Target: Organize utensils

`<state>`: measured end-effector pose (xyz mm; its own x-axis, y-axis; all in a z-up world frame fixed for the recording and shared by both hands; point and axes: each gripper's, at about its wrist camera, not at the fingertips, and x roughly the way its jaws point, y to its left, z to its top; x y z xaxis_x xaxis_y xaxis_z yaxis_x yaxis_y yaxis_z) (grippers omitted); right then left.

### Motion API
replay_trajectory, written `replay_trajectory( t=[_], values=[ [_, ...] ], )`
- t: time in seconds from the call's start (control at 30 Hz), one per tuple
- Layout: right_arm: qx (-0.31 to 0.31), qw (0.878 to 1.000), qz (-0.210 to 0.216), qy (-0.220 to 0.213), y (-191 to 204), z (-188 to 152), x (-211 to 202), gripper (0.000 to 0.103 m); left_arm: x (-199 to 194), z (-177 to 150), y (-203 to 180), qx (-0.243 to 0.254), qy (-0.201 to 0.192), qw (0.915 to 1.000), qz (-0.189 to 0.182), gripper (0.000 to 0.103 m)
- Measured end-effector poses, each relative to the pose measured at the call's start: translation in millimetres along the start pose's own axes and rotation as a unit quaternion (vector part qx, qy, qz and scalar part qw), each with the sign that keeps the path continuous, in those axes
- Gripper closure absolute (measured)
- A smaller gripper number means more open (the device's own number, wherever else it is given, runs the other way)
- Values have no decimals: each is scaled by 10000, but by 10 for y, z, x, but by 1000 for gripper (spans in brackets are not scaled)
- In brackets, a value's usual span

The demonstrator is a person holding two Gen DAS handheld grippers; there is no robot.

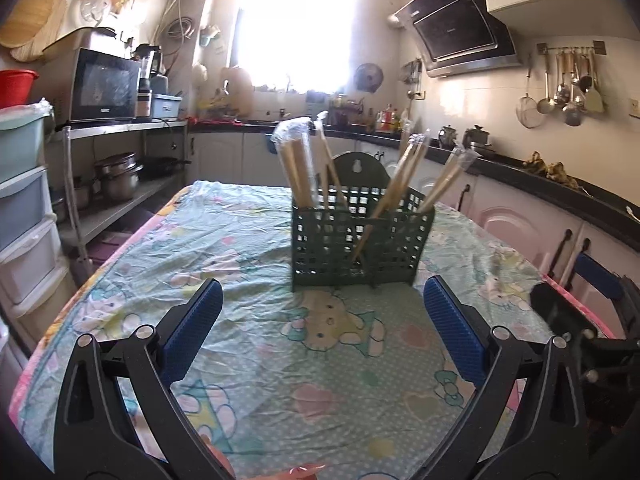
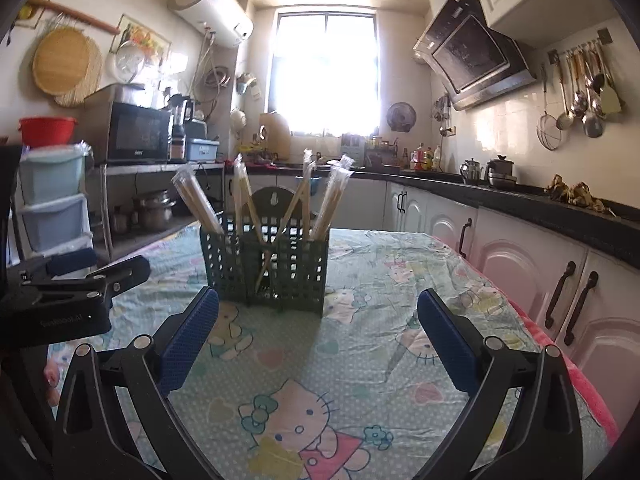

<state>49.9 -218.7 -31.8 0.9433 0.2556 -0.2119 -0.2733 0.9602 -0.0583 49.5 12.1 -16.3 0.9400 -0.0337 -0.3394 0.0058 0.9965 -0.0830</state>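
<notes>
A dark green lattice utensil holder (image 1: 360,240) stands upright on the cartoon-print tablecloth (image 1: 260,352). Several plastic-wrapped chopstick pairs (image 1: 296,164) stick out of it, leaning left and right. It also shows in the right wrist view (image 2: 268,268), with its chopsticks (image 2: 332,200). My left gripper (image 1: 322,312) is open and empty, just short of the holder. My right gripper (image 2: 318,320) is open and empty, also close in front of the holder. The left gripper's body shows in the right wrist view (image 2: 60,304), and the right gripper's body shows at the right edge of the left wrist view (image 1: 588,320).
The table's pink edge (image 2: 560,340) runs along white cabinets with black handles (image 2: 560,296). A metal shelf with a microwave (image 1: 104,84) and pots stands to the left. Plastic drawers (image 1: 20,208) stand at the near left. A black counter (image 2: 520,200) runs along the right.
</notes>
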Motion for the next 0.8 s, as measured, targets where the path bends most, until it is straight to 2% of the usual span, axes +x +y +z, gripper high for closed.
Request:
replay_trajectory(
  t=[0.17,0.8],
  values=[
    [87,9997,-14,-240,-12,26,-83,6,-19,-9,-18,-30,-76,9999,-78,10],
    [299,9993,-233,-20,-89,-22,-13,6,-67,-3,-2,-36,-197,9998,-95,10]
  ],
)
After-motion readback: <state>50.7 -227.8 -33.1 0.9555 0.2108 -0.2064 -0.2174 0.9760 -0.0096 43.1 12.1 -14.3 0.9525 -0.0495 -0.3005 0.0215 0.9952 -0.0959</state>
